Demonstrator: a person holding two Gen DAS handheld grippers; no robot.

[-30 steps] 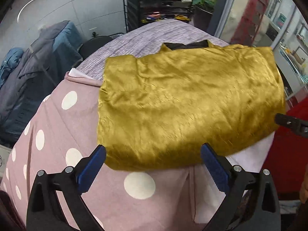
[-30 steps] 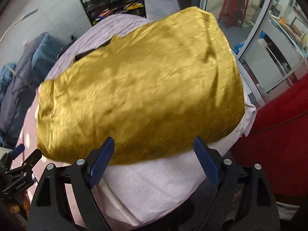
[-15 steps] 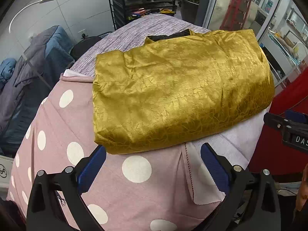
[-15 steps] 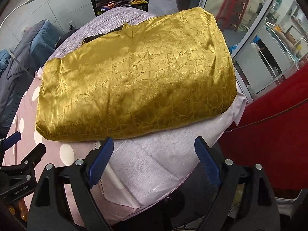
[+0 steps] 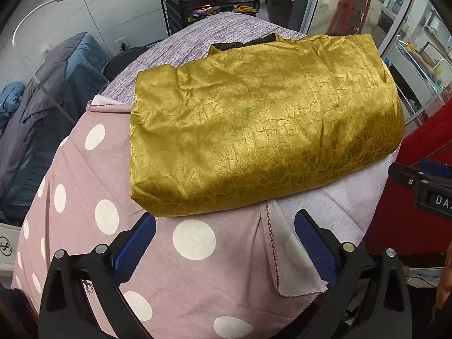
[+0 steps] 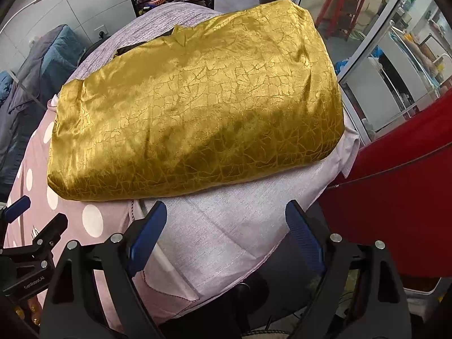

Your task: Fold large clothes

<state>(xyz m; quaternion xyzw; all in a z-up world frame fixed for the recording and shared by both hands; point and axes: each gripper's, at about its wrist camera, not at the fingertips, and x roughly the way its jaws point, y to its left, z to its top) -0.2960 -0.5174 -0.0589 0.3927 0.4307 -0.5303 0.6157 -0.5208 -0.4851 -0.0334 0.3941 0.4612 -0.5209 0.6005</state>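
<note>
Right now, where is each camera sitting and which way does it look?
Left wrist: sits on the left gripper, looks steeply down at the gold garment on the polka-dot sheet; its open jaws show, and the right gripper at the edge.
Right wrist: sits on the right gripper, looks steeply down at the garment; open jaws, left gripper beside.
Both share the garment and sheet.

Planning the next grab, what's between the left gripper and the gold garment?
Only polka-dot cloth; nothing else lies between the left gripper and the gold garment, per the left wrist view.
</note>
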